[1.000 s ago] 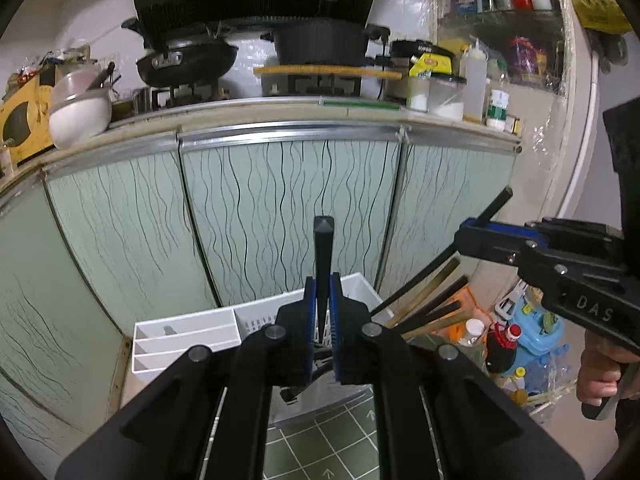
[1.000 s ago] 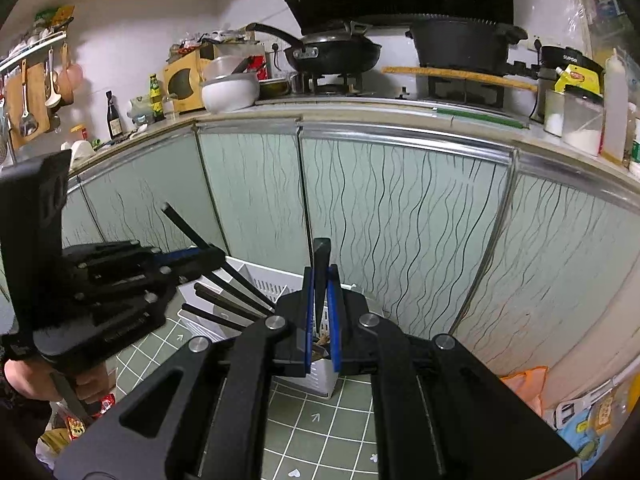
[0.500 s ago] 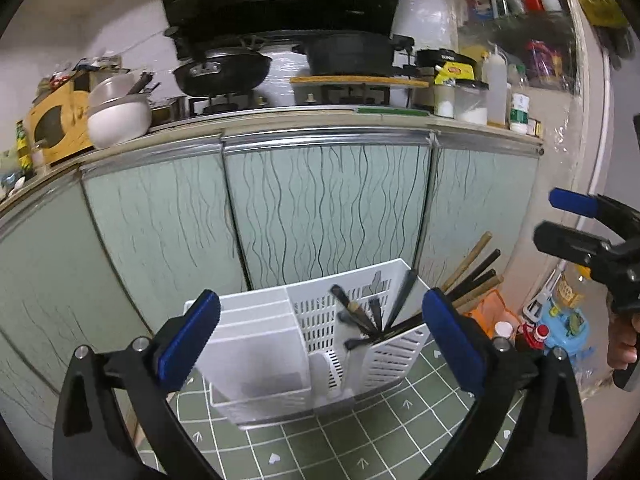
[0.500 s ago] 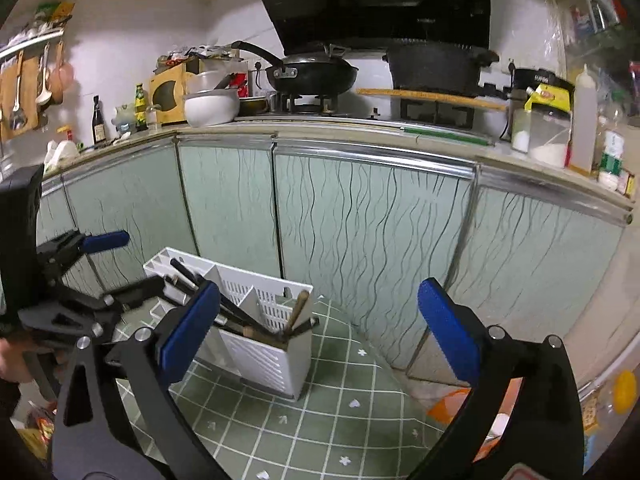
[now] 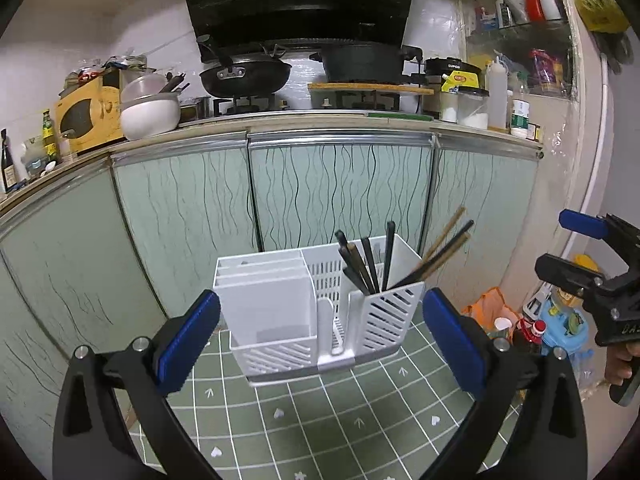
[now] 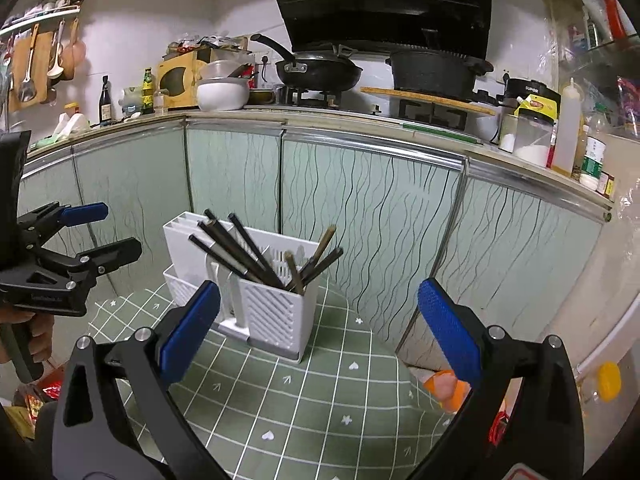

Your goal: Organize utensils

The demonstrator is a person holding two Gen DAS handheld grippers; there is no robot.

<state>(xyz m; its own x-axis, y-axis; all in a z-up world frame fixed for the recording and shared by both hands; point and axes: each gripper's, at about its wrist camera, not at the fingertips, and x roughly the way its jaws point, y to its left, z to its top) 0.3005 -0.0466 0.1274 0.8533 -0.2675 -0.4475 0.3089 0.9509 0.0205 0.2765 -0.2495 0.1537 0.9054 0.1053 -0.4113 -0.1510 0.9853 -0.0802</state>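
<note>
Release step complete — both tools empty and backed off from the holder.

The left gripper [image 5: 320, 340] and right gripper [image 6: 318, 330] stand with jaws spread wide, clamping nothing. The chopsticks [image 5: 366, 266] stand loosely in the slotted right-hand compartment of the white utensil holder [image 5: 280, 320], which sits on the green grid mat [image 5: 320, 412] before the cabinet doors [image 5: 340, 196]. One second ago each gripper was clamped on a dark stick; half a second ago the jaws had parted. Judged next move — locate any remaining loose utensil, none visible here; otherwise straighten the splayed sticks, closing squarely on one shaft.
</note>
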